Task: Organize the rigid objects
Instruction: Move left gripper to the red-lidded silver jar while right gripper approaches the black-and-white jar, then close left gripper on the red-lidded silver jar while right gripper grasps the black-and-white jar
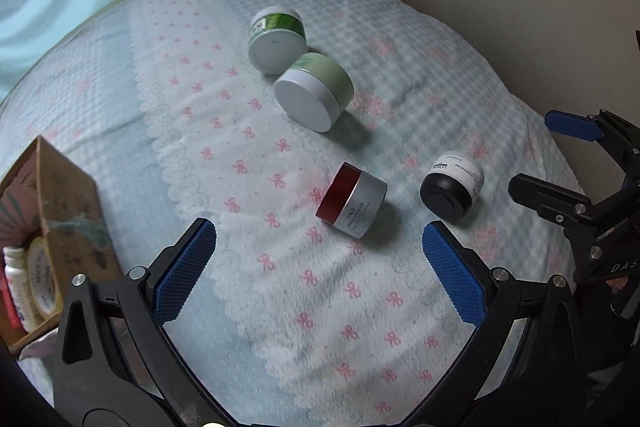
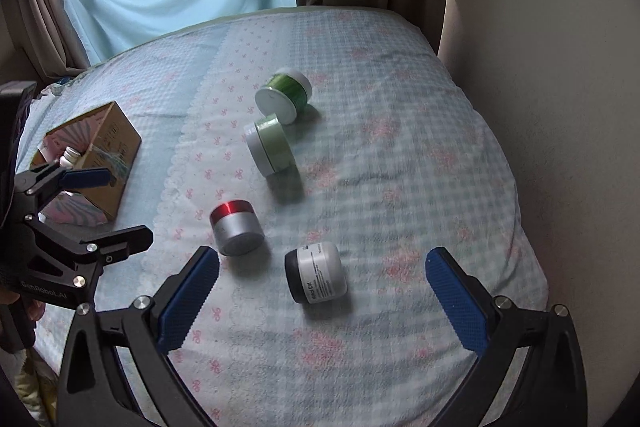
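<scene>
Four jars [image 1: 352, 201] (all tipped over) lie between both gaping hand-held grippers [image 1: 320, 267].

Four jars [image 2: 316, 277] tipped on sides, on bedspread; two green ones [image 1: 314, 91] touching.

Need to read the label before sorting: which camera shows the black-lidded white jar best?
Right wrist view: the black-lidded jar lies on its side between the open right gripper, label printing facing the camera. The left wrist view shows it lid-on, label mostly hidden.

cardboard box [image 1: 68, 211] cut off, contents perhaps bottles
</scene>
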The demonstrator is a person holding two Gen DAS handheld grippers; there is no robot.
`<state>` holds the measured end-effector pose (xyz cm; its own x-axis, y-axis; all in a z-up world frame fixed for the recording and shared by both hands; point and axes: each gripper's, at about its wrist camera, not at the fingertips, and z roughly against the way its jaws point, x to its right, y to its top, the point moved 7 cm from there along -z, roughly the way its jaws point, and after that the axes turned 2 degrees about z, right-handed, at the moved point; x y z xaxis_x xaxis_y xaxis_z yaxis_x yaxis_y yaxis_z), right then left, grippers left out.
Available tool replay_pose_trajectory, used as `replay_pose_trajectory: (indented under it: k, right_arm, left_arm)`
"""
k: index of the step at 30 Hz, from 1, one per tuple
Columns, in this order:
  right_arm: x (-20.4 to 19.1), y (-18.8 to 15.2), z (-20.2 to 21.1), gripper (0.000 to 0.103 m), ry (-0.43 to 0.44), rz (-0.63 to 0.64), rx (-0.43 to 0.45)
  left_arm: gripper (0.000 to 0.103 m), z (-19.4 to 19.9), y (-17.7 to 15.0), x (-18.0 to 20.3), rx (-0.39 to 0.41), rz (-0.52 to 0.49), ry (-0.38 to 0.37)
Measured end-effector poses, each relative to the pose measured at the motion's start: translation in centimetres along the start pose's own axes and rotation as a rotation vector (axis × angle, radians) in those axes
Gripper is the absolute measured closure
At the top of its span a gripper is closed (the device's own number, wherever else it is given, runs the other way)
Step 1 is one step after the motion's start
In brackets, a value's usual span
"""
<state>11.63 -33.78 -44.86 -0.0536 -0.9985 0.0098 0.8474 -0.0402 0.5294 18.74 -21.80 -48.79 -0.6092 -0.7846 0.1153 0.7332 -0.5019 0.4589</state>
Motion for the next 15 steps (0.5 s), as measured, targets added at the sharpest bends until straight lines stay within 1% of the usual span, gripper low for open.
replay_pose_trajectory:
  k: [2, 4, 6, 7, 9, 13, 15]
  right_arm:
    - [0.2, -1.2, -2.2, 0.009, -0.008, 0.014, -0.024]
    - [0.3, -2.2, -4.2, 0.009, -0.013, 0.020, -0.042]
    - [0.5, -2.7, -5.7, 0.015, -0.007, 0.016, -0.052]
    - [0.5, -2.9, -6.3, 0.017, -0.005, 0.014, -0.056]
    - [0.4, -3.2, -7.2, 0.025, 0.005, 0.010, -0.056]
    - [-0.4, -3.3, -8.1, 0.033, -0.003, 0.031, -0.039]
    - [-0.7, -3.5, -8.6, 0.042, -0.008, 0.045, -0.039]
  left_arm:
    - [0.001, -2.2, -0.1, 0.2, 0.003, -0.029, -0.010]
    - [0.004, -4.2, -0.2, 0.5, 0.002, -0.048, -0.024]
    - [0.008, -5.8, -0.2, 0.7, -0.001, -0.065, -0.043]
    - [0.009, -6.6, -0.3, 1.0, -0.001, -0.075, -0.053]
    - [0.010, -7.7, -0.4, 1.4, 0.000, -0.099, -0.066]
    - [0.023, -9.3, -0.7, 2.3, -0.004, -0.147, -0.080]
    - [0.027, -9.6, -0.6, 2.5, -0.002, -0.157, -0.085]
